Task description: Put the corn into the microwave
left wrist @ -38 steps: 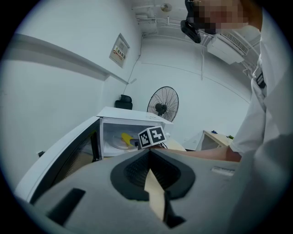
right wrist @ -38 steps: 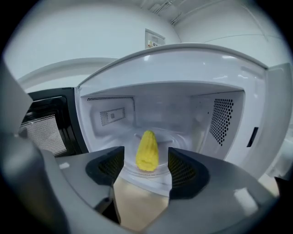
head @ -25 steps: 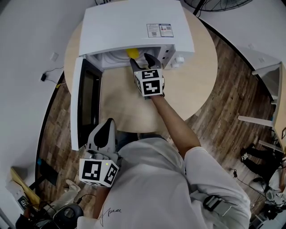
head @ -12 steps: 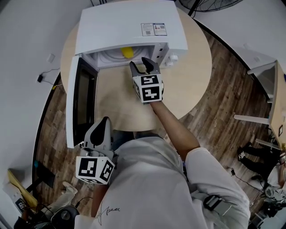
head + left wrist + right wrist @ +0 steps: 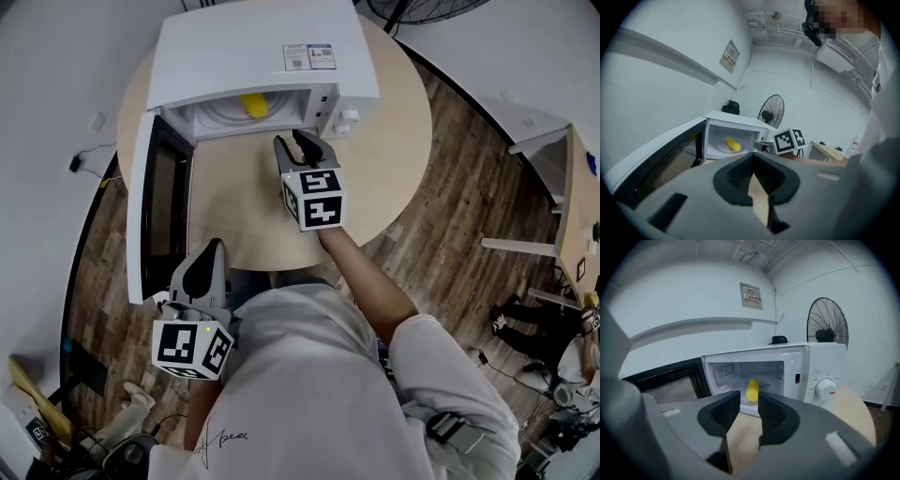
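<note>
The corn [image 5: 253,104] lies already inside the microwave [image 5: 253,52], on the round glass plate, so I judge that the main step is done and only the door [image 5: 150,211] remains, which stands wide open to the left.

The right tool [image 5: 302,145] hangs over the tabletop [image 5: 375,178] just in front of the opening. Its jaws have just been closing; a narrow gap is left and nothing is between them. The left tool [image 5: 208,258] is near the person's body, beside the free edge of the door, with its jaws pressed together and empty.

What could go wrong:
- If the door swings shut now, it may strike the right tool, which is in its path.
- A hard push on the door may shift the microwave on the tabletop.
- Such a jolt may also make the corn roll off the plate.
</note>
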Demonstrator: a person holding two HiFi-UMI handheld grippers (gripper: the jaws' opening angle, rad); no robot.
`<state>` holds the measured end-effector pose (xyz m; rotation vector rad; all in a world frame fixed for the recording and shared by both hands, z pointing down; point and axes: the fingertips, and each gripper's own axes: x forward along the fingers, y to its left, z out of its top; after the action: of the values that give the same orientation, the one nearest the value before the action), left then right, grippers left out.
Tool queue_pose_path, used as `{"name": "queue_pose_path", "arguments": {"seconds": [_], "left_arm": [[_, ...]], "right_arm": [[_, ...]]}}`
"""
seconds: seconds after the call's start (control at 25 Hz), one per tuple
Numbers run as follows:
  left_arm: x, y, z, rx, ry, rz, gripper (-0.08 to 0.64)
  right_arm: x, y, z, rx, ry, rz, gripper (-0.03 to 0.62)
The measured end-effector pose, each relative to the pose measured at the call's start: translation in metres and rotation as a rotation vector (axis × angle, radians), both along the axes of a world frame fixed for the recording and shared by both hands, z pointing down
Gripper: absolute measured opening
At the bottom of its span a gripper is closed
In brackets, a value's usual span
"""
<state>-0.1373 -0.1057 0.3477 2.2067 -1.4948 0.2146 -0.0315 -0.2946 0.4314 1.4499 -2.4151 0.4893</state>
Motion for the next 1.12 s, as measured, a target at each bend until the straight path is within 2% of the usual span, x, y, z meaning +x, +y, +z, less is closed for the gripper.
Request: {"name": "queue_pose_path", "arguments": {"seconds": [0.24, 0.52, 0.88, 1.12], "left_arm": [[0.006, 0.000, -0.002, 0.019, -0.015, 0.003, -0.008], [0.014, 0.002, -0.001, 0.026, -0.007, 0.005, -0.008], [0.017, 0.004, 0.000, 0.024, -0.008, -0.002, -0.008], [0.015, 0.005, 0.003, 0.017, -0.024, -0.010, -0.008]], "right_arm": [[0.012, 0.018, -0.002, -0.029, -0.017, 0.004, 0.112], [0.027, 0.039, -0.005, -0.049, -0.031, 0.004, 0.046], [0.042, 0.062, -0.018, -0.057, -0.063, -0.006, 0.019], [0.053, 0.082, -0.019, -0.098, -0.096, -0.011, 0.012]]}}
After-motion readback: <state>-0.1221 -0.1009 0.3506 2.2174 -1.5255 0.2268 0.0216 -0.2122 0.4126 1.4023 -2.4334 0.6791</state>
